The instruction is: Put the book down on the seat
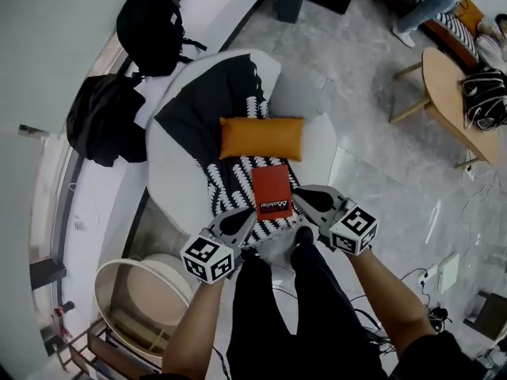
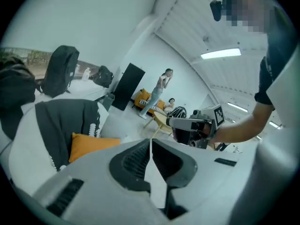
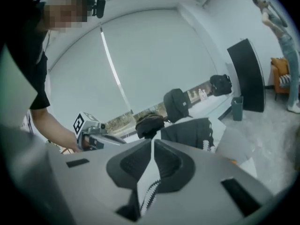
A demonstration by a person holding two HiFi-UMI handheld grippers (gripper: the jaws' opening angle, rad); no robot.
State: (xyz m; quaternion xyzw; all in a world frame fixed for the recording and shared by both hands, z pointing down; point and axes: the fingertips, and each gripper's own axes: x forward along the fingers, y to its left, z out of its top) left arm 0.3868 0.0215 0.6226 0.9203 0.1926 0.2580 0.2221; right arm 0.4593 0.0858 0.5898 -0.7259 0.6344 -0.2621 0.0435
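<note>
Red and flat, the book is lying on the seat, on the black-and-white patterned throw. It is sitting just in front of the orange cushion and close to the seat's front edge, with its long axis running from the cushion towards that edge. The left gripper and the right gripper are flanking its near end, one at each lower corner, both angling inward and about equally near it. The right tip is appearing to overlap the book's right edge, though from straight above it is hard to tell whether it is touching or hanging clear over it. Each gripper's own view is showing its jaws meeting with nothing between them. So neither claw is holding the book, and the putting-down is looking finished. Only the head view is showing the book at all. The left gripper view is looking out over the cushion and across at the other gripper, and the right gripper view is looking towards the window side, so any fresh reach would be going downward and forward.
</note>
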